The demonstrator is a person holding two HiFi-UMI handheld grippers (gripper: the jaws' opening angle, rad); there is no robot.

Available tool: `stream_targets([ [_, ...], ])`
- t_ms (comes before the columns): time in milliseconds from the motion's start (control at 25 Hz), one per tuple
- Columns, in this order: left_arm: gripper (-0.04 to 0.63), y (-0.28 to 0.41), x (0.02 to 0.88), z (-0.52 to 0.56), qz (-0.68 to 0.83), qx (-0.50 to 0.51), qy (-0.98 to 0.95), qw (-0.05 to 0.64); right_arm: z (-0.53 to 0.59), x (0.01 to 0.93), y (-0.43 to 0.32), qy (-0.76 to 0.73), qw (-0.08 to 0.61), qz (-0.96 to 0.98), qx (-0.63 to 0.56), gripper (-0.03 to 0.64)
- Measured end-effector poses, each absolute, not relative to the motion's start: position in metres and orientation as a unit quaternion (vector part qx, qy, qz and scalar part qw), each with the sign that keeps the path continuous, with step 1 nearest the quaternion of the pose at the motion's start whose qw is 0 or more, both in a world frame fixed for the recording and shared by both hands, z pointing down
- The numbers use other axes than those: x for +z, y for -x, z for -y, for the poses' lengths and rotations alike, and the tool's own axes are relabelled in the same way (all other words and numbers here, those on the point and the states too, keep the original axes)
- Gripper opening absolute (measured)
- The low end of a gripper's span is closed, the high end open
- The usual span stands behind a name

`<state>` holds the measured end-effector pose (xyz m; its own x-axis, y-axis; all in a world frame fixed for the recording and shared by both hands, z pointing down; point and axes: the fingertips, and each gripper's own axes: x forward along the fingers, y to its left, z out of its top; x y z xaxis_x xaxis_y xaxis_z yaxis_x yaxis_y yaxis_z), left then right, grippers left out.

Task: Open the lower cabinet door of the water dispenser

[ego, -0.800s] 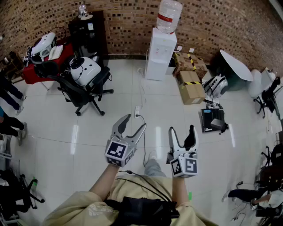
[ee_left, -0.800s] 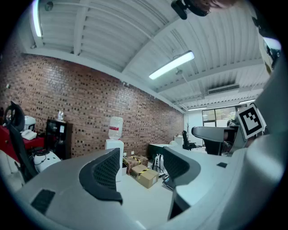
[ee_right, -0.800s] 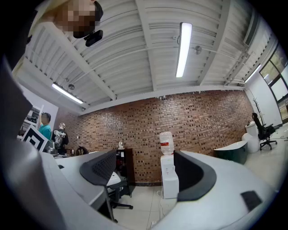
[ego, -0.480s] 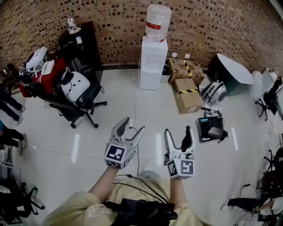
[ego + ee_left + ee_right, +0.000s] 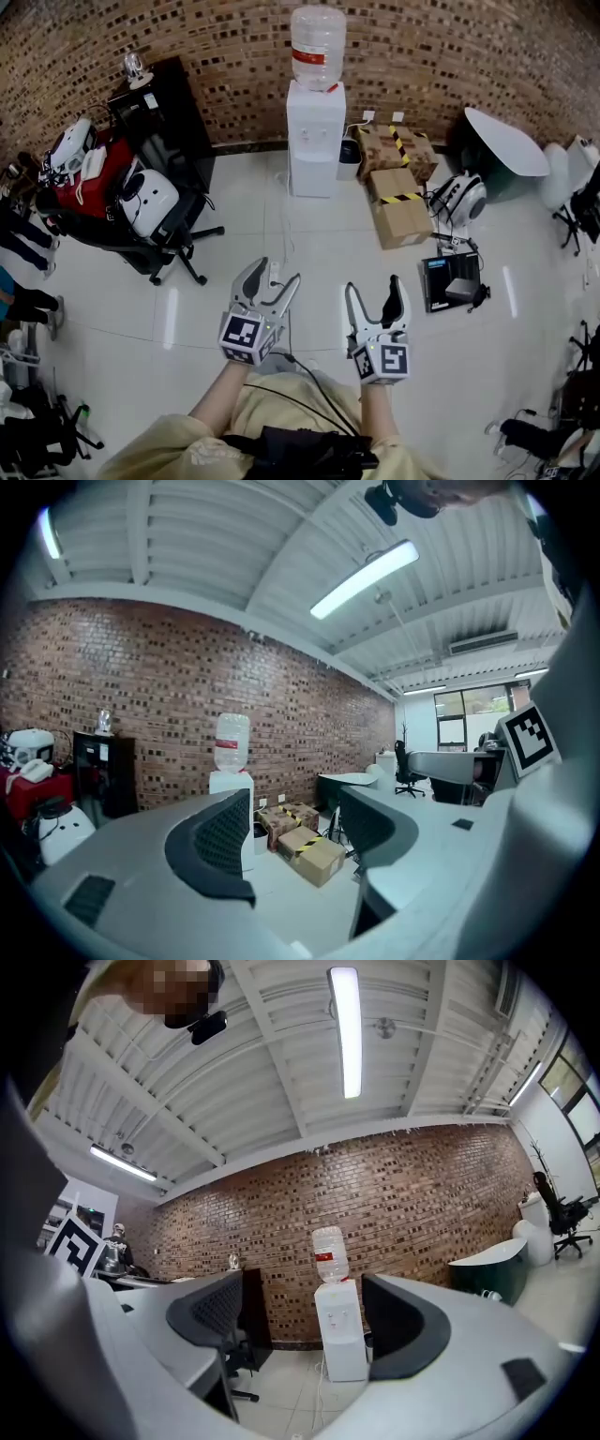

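The left tongs (image 5: 275,274) are held spread and empty above the floor (image 5: 234,225), and in their own view the water dispenser (image 5: 228,780) is largely hidden behind one jaw, only its bottle and top being seen. The dispenser is stood against the brick wall (image 5: 234,56), well apart from both tongs, and its lower cabinet door (image 5: 345,1358) is too small for seam or handle to be made out. The right tongs (image 5: 373,285) are likewise held spread and empty, the dispenser being framed far off between the jaws.
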<state>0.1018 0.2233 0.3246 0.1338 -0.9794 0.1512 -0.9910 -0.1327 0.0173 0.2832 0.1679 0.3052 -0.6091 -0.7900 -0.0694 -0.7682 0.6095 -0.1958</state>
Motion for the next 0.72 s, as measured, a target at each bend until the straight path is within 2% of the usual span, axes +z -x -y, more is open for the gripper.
stream_targets([
  [360, 0.281, -0.060, 0.364, -0.134, 0.660, 0.037, -0.745, 0.092, -0.106, 0.339, -0.242, 0.424, 0.033, -0.902, -0.078, 0.417],
  [720, 0.281, 0.024, 0.336, 0.009, 0.666, 0.046, -0.744, 0.032, 0.048, 0.323, -0.166, 0.421, 0.033, -0.903, -0.075, 0.417],
])
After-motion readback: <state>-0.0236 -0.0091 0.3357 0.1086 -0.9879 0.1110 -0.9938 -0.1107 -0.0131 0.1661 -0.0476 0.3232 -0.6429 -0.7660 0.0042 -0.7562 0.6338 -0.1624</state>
